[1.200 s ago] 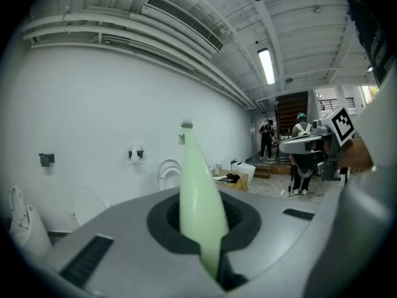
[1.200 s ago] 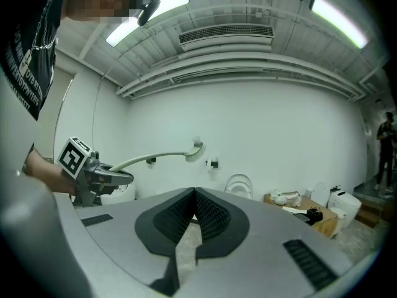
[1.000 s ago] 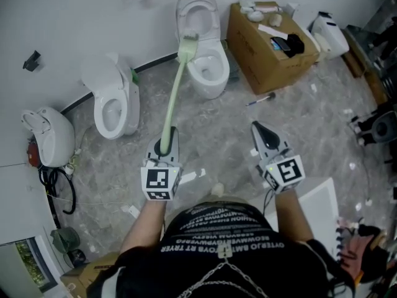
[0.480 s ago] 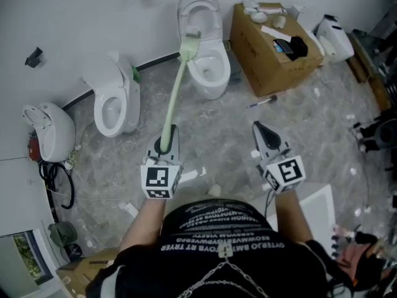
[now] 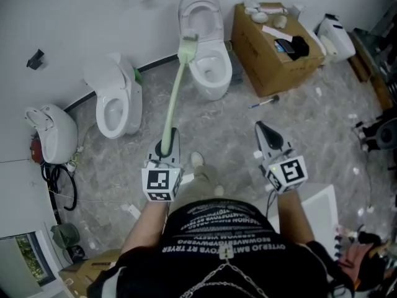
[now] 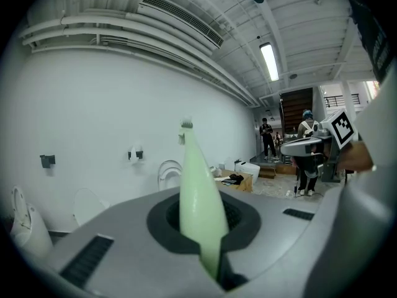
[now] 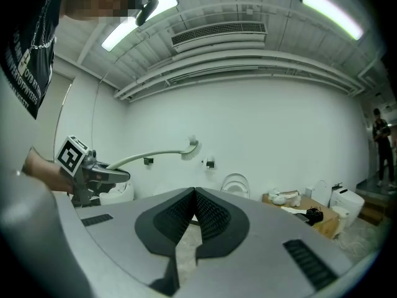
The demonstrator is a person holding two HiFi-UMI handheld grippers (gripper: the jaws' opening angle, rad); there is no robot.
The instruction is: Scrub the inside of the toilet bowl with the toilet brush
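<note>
Your left gripper clamps the brush, its head up in the air and not yet inside the bowl, so all scrubbing remains; your right gripper is closed, empty.

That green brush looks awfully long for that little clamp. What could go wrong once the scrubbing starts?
The left gripper holds the toilet brush only at its handle's end, so pressing the bristles against the toilet could twist it or work it loose. The floor near the toilet is strewn with scraps and a small tool, so stepping closer might mean a stumble.
</note>
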